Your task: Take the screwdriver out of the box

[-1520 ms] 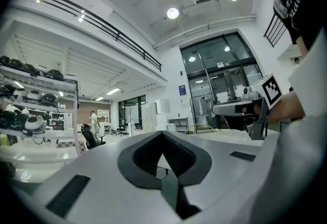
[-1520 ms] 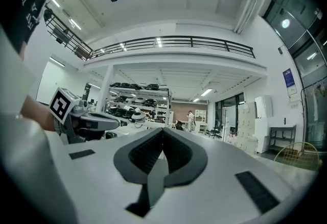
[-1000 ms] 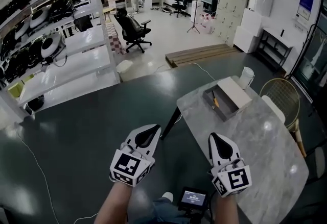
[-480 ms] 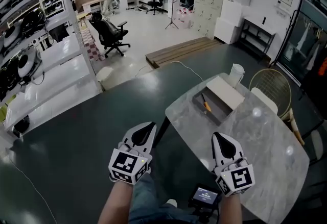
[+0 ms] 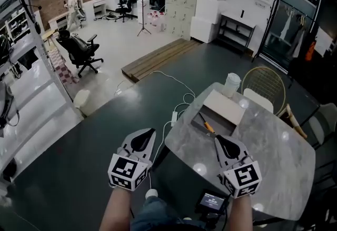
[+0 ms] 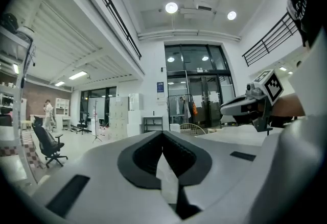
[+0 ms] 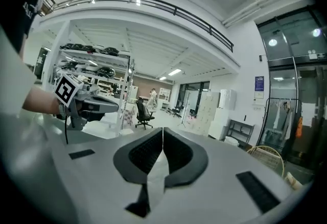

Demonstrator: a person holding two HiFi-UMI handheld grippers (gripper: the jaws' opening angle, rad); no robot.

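An open shallow box (image 5: 227,110) lies on the marble table (image 5: 263,151), with its pale lid part toward the far side. Inside it, the screwdriver (image 5: 207,126) with an orange handle rests near the left wall. My right gripper (image 5: 217,139) hovers over the table just short of the box, shut and empty; its jaws (image 7: 162,130) meet with nothing between them. My left gripper (image 5: 149,131) is off the table's left edge above the dark floor, also shut and empty (image 6: 163,134). The left gripper (image 7: 82,101) and the right gripper (image 6: 250,105) each show in the other's view.
A white cup (image 5: 230,84) stands at the table's far end beside a wicker chair (image 5: 266,83). A white cable (image 5: 174,99) runs across the dark floor to the left of the table. A small screen (image 5: 212,201) sits near my body. Shelving racks (image 5: 21,82) line the left.
The view has swung round, and the table and box now lie closer, right in front of the right gripper. Both grippers have travelled with me toward the table, jaws still together.
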